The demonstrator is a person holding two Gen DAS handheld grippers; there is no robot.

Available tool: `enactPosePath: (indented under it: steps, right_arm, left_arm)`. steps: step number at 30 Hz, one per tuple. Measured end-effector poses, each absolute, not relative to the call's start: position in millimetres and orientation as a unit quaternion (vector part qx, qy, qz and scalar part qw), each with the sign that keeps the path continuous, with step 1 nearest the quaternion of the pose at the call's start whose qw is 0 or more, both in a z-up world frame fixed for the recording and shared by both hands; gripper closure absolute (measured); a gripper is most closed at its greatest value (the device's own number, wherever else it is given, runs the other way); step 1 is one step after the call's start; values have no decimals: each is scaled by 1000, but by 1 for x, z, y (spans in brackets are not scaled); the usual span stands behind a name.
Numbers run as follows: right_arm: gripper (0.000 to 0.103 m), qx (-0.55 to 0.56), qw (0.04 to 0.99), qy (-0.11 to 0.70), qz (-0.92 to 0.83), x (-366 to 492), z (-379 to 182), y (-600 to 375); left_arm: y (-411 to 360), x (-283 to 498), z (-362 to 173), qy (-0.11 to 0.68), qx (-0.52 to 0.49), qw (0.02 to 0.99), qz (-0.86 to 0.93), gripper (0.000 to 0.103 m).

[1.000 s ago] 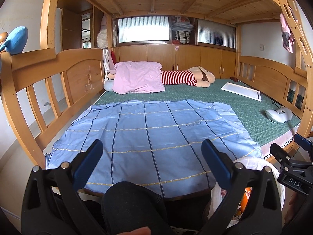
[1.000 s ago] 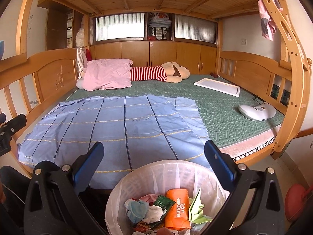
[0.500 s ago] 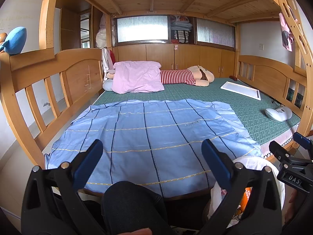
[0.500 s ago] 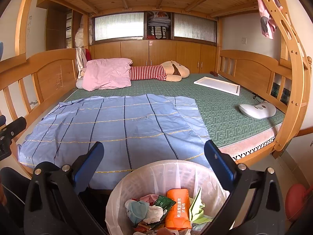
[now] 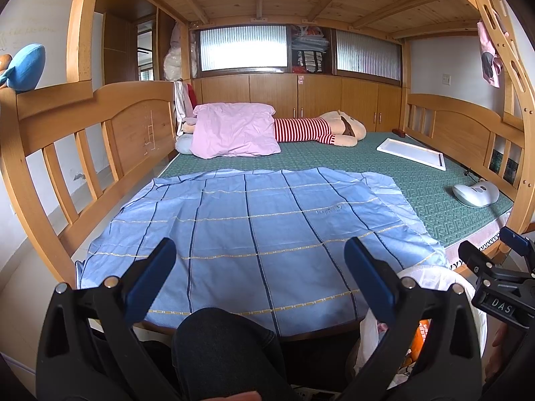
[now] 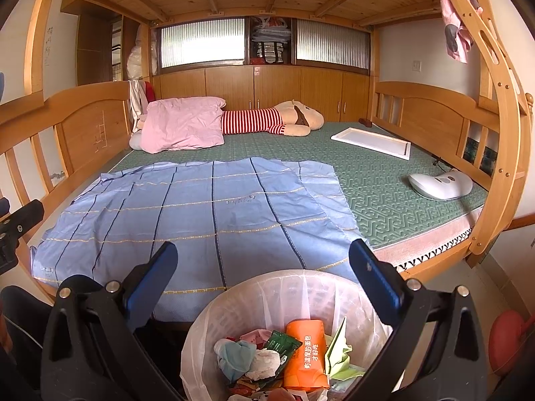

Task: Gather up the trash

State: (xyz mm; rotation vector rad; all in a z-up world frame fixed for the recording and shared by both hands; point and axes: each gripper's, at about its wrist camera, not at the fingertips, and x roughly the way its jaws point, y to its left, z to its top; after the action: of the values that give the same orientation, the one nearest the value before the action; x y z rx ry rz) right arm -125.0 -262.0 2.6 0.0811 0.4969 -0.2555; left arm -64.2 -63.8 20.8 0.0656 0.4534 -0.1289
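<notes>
A: What sits under the right gripper (image 6: 262,277)?

B: A round bin (image 6: 234,304) with a thin white plastic liner, just below and between the spread blue-padded fingers, which hold nothing. Inside lie a flat orange packet (image 6: 306,354), a crinkled green wrapper (image 6: 282,344), folded pale-green paper (image 6: 339,351) and wadded tissue (image 6: 265,361).

A: And the left gripper (image 5: 259,277)?

B: Jaws wide apart, empty, above a dark-trousered knee (image 5: 220,341). The bin is low to its right, mostly behind the right finger.

A: Ahead of both?

B: A smooth blue sheet (image 6: 200,207) with dark stripes over a green patterned mat (image 6: 384,197), wooden rails around, a pink pillow (image 6: 184,127) and striped plush toy (image 6: 267,120) at the far end.
</notes>
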Motion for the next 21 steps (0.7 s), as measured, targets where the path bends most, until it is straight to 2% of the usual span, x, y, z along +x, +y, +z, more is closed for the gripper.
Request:
enactPosePath:
  steps: [21]
  right_arm:
    - [3, 44, 958, 250, -132, -127, 2, -261]
  left_arm:
    - [-66, -66, 18, 227, 32, 971, -64, 3]
